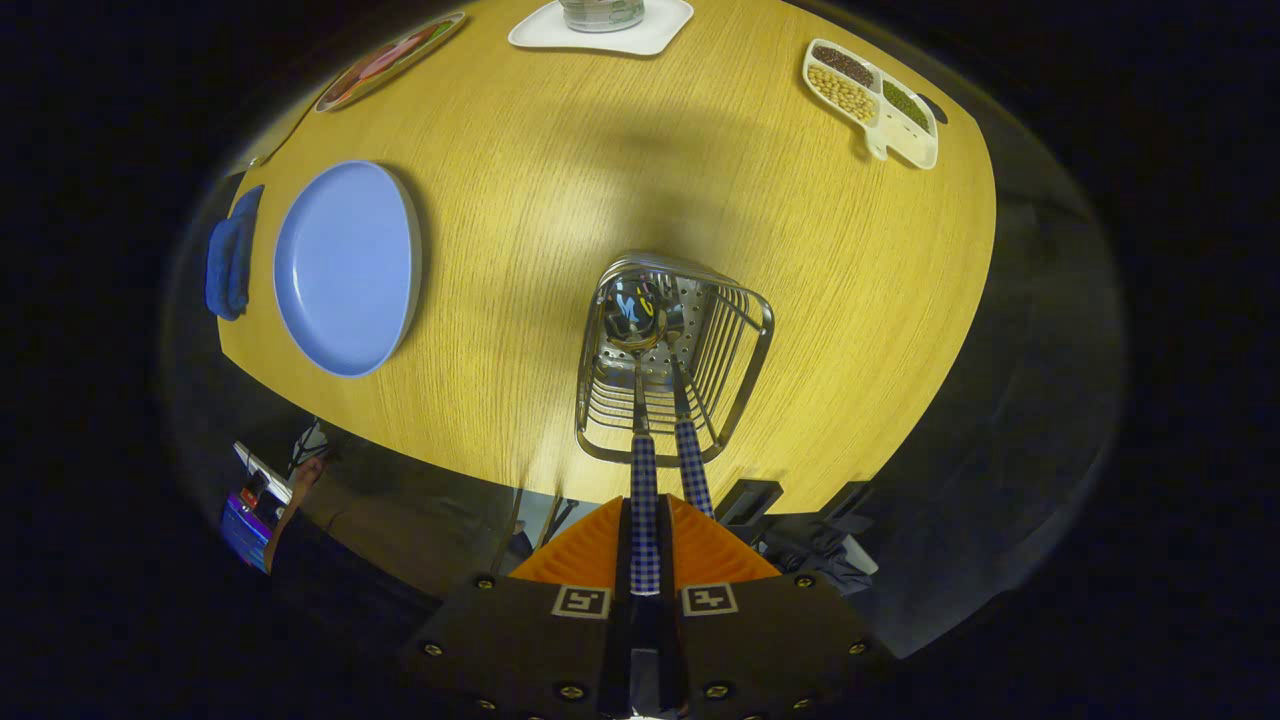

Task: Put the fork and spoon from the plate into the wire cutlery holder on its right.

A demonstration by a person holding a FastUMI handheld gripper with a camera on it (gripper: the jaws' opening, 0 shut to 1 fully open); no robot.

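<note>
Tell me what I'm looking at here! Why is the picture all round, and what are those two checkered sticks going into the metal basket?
A person holds a grabbing tool in one hand. A small camera rides on it and looks forward along its two fingers, and its wide lens bends everything round. The fingers are shut on a checkered handle: that is the spoon, whose bowl already sits down inside the wire cutlery holder. The other checkered handle beside it is probably the fork, also in the holder. They stand on a wooden table. Off to one side lies an empty blue plate with a blue cloth next to it. Farther away are a white tray and a divided dish of beans.
</note>
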